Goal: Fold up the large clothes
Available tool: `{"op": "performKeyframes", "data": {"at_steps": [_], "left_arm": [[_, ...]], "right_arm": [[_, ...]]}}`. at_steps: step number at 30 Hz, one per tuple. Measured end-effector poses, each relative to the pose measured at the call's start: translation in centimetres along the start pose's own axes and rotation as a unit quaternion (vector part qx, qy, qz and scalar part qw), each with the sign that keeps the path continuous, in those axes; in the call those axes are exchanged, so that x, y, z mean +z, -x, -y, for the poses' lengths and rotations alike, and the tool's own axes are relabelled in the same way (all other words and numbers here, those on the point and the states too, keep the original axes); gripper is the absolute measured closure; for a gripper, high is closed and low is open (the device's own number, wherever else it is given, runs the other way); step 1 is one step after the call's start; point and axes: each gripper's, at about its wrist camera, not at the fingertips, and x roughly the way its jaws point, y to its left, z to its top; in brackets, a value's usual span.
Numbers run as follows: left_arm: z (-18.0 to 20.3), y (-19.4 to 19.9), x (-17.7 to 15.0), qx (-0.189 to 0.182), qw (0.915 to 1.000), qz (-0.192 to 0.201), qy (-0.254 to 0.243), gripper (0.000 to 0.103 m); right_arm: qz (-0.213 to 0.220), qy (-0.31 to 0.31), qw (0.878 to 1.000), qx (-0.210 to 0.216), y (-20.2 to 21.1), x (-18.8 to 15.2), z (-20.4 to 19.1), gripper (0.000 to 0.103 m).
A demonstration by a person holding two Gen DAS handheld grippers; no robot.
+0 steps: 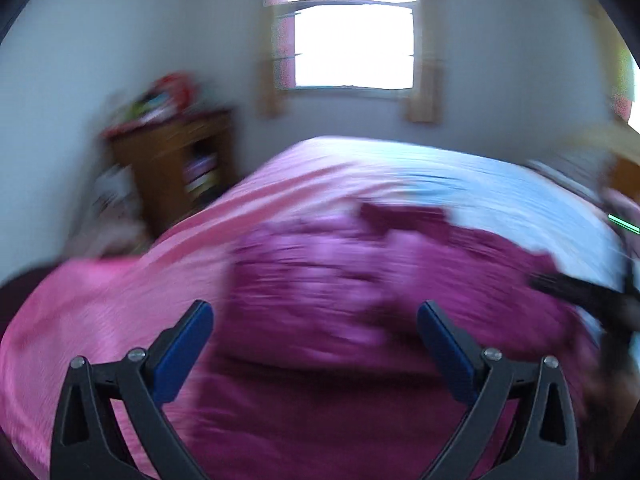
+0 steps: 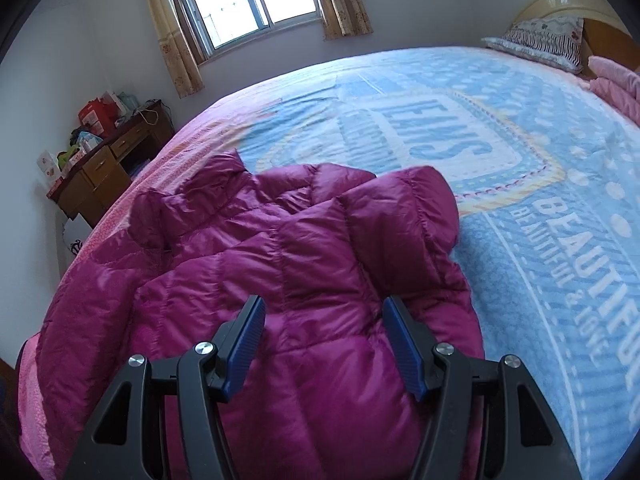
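- We see a magenta quilted down jacket [image 2: 288, 264] lying on the near corner of the bed [image 2: 520, 240], partly on the pink border of the bedspread and partly on its blue printed middle.
- In the right wrist view the jacket looks loosely folded, with one puffy section doubled over on top towards the blue print; its collar end points away from us.
- Our right tongs [image 2: 324, 344] hover above the jacket with their blue pads spread apart and nothing between them.
- Our left tongs [image 1: 316, 352] also stand wide apart over the jacket [image 1: 360, 300], holding nothing; this view is heavily blurred, so finer detail of the fabric cannot be made out.
- At the right edge of the left wrist view a dark shape [image 1: 580, 296] reaches over the jacket; we cannot tell what it is.
- A patterned pillow [image 2: 540, 40] rests at the headboard end of the bed, well apart from the jacket.
- A wooden desk [image 2: 108, 168] cluttered with boxes stands against the wall beside the bed, below and left of the curtained window [image 2: 248, 0].
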Motion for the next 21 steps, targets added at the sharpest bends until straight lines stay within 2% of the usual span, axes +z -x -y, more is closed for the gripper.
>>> {"op": "performKeyframes", "data": {"at_steps": [2,3,4,5,6,8,11,14,17,19,20,21], "left_arm": [[-1.9,-2.8,0.5,0.05,0.9969,-0.04,0.046,0.003],[-2.8,-4.2,0.5,0.066,0.9932,-0.064,0.071,0.008],[-3.5,-5.3,0.3,0.074,0.9901,-0.083,0.086,0.013],[-3.9,-6.4,-0.1,0.083,0.9864,-0.104,0.096,0.015],[-4.3,-7.2,-0.7,0.09,0.9833,-0.119,0.104,0.016],[-4.5,-7.8,-1.9,0.091,0.9819,-0.124,0.11,0.014],[-4.5,-7.7,-2.8,0.083,0.9821,-0.12,0.119,0.013],[-4.2,-7.6,-2.9,0.083,0.9822,-0.122,0.116,0.01],[-4.1,-7.9,-3.0,0.085,0.9826,-0.121,0.112,0.009],[-4.1,-7.9,-2.9,0.085,0.9828,-0.12,0.111,0.009],[-4.1,-8.0,-2.9,0.084,0.9829,-0.121,0.111,0.008],[-4.1,-7.9,-2.9,0.083,0.983,-0.12,0.111,0.008]], "right_arm": [[0.016,0.023,0.999,0.046,1.9,-0.3,-2.9,0.041],[0.019,0.048,0.996,0.071,2.8,-0.4,-5.1,0.04],[0.019,0.072,0.993,0.096,3.5,-0.5,-7.3,0.038],[0.018,0.097,0.988,0.122,4.1,-0.6,-9.6,0.031],[0.016,0.116,0.983,0.141,4.4,-0.7,-11.3,0.023],[0.012,0.155,0.974,0.166,4.6,-1.1,-14.6,0.02],[-0.011,0.194,0.967,0.162,3.0,-2.1,-18.2,0.02],[-0.058,0.213,0.964,0.151,-0.2,-3.5,-19.9,0.02],[-0.067,0.239,0.962,0.11,-1.9,-4.8,-20.2,0.02],[-0.057,0.242,0.965,0.078,-2.4,-5.1,-19.4,0.036],[-0.054,0.236,0.968,0.072,-2.3,-4.9,-18.6,0.051],[-0.054,0.208,0.974,0.074,-2.0,-4.5,-17.4,0.06]]}}
